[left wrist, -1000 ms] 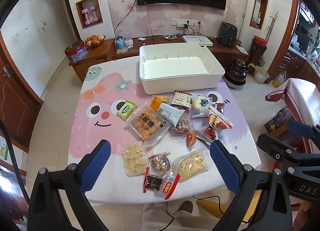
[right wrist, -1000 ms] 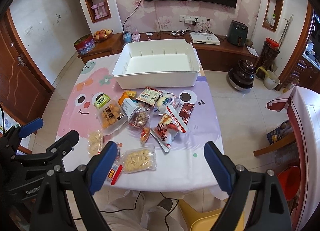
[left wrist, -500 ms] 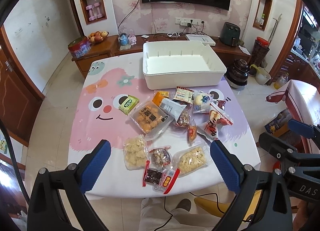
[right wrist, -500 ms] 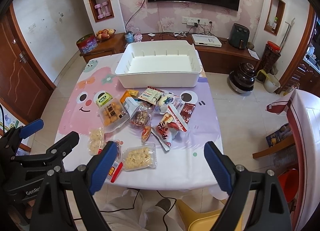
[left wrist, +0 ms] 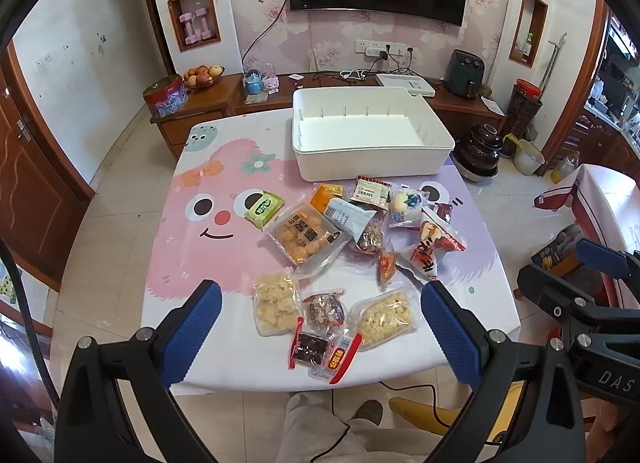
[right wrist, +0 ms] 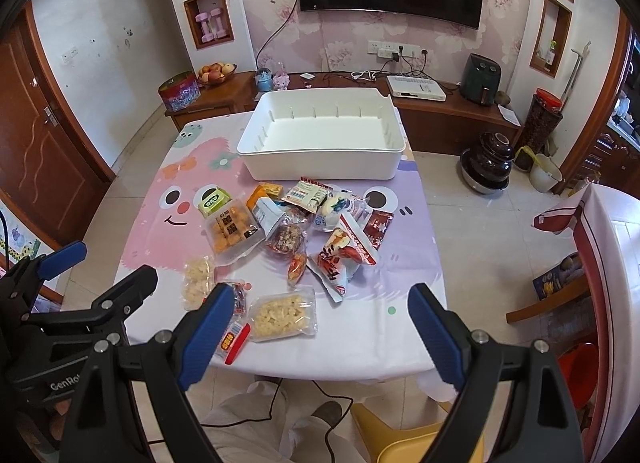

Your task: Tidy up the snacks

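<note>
Both tools are hanging above the near edge of the table (left wrist: 168, 263), holding nothing: the left hand-held gripper (left wrist: 320, 327) is standing with its blue pads wide apart, and the right hand-held gripper (right wrist: 320, 323) is gaping just as wide. The snack packets (left wrist: 352, 247) are lying scattered ahead of both, well short of the empty white bin (left wrist: 368, 135) waiting beyond them at the far side. Nearest, between the left pads, are sitting two clear bags of pale puffs (left wrist: 276, 303), a red-edged wrapper (left wrist: 340, 355) and a dark one. These are probably light, crinkly, slippery film pouches with brittle contents, so pinching a flat sealed edge or a corner seems safer than squeezing the middle
</note>
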### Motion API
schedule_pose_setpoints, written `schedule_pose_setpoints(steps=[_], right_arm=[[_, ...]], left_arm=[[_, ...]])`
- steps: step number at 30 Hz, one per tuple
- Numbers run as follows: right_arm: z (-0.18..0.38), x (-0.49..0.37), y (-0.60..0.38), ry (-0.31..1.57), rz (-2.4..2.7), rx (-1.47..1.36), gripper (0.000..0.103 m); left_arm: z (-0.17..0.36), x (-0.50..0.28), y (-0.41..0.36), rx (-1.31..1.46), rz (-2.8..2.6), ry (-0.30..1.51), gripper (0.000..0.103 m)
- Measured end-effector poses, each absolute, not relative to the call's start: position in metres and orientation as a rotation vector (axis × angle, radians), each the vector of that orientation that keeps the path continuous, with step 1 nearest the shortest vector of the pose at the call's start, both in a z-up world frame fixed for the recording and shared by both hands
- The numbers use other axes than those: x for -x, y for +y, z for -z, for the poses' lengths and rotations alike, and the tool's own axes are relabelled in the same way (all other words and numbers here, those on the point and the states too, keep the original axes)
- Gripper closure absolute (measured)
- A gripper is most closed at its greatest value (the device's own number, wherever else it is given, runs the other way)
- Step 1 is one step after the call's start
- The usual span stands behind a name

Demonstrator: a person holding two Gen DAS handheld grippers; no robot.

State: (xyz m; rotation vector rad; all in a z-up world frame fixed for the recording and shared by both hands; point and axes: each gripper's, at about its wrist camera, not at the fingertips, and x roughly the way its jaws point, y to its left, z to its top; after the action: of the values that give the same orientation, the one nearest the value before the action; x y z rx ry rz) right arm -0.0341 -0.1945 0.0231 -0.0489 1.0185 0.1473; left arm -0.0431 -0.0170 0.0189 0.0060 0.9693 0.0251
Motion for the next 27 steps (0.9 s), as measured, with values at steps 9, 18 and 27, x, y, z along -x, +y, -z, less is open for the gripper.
schedule_pose_setpoints(steps=[9,18,27], right_arm=[[-0.015,0.031,-0.192,1.037,-0.192,0.039,0.014],[0.01,0.01,-0.182,1.081,-0.24,0.083,0.017],[0.054,-0.015,-0.188,1.166,-0.225,0.095,0.02]], left_arm=[[-0.002,0.038,0.005,0.039,-0.084,1.031,0.003],[0.035,0.021,0.02,0.067,-0.122,1.1,0.004],[0.086,0.006,0.039,0.084,-0.177,1.19,0.003]])
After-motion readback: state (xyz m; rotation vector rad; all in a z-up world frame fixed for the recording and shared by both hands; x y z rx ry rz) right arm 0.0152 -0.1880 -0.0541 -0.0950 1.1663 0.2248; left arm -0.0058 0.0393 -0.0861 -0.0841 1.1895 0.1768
